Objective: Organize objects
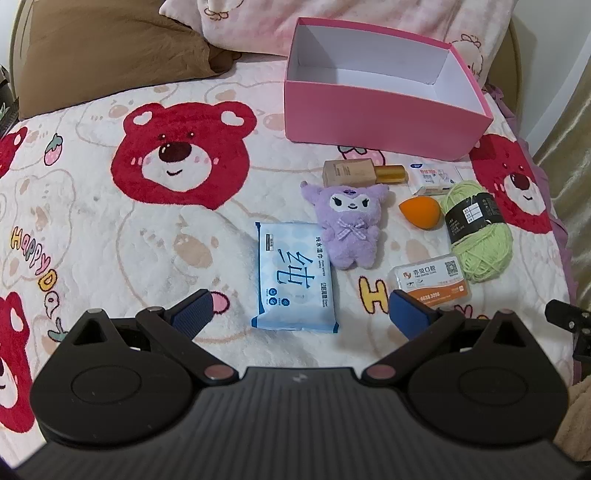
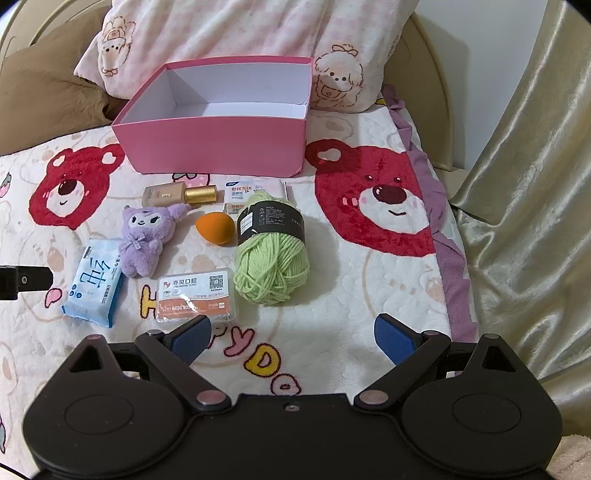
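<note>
Small packets (image 1: 432, 179) partly hidden behind yarn (image 1: 478, 230).

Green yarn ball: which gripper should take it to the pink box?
Right, probably. The green yarn ball lies just ahead of the open right gripper; from the left gripper it sits far right, beyond the orange-labelled case.

Probably a bedroom: bear-print blanket (image 1: 147, 206), pillows (image 2: 229, 33), curtain (image 2: 524, 184).

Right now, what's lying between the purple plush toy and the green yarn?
The orange makeup sponge lies between the purple plush toy and the green yarn, touching neither. The right wrist view shows it most plainly.
</note>
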{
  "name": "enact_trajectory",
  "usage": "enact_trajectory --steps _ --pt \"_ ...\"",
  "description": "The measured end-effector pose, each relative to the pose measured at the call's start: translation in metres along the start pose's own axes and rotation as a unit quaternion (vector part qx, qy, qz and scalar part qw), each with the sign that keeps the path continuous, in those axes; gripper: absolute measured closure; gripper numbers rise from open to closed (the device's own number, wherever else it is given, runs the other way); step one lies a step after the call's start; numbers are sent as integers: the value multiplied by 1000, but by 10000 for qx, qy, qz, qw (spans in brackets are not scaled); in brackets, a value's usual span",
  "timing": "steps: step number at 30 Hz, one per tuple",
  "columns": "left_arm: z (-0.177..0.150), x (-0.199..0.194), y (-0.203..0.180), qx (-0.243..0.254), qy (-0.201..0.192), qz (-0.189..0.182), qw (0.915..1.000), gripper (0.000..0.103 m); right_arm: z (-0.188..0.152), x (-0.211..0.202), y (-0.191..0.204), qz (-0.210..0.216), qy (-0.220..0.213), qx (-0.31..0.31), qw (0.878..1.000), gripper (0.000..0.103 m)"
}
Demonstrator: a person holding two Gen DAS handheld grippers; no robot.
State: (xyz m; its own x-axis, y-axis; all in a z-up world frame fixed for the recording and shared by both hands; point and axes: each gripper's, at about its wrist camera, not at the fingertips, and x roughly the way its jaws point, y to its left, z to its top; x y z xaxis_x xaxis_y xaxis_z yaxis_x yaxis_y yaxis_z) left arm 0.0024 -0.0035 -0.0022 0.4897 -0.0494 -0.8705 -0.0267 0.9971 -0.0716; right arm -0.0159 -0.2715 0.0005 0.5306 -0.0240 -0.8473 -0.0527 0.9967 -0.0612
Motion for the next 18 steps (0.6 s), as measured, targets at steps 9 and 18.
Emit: enact_trajectory --steps 9,18 --pt "3 -4 -5 139 -5 39 9999 0 8 2 -2 421 37 13 9991 6" --pt "23 -1 -27 806 -276 125 9963 0 10 6 3 884 -1055 -1561 9781 6"
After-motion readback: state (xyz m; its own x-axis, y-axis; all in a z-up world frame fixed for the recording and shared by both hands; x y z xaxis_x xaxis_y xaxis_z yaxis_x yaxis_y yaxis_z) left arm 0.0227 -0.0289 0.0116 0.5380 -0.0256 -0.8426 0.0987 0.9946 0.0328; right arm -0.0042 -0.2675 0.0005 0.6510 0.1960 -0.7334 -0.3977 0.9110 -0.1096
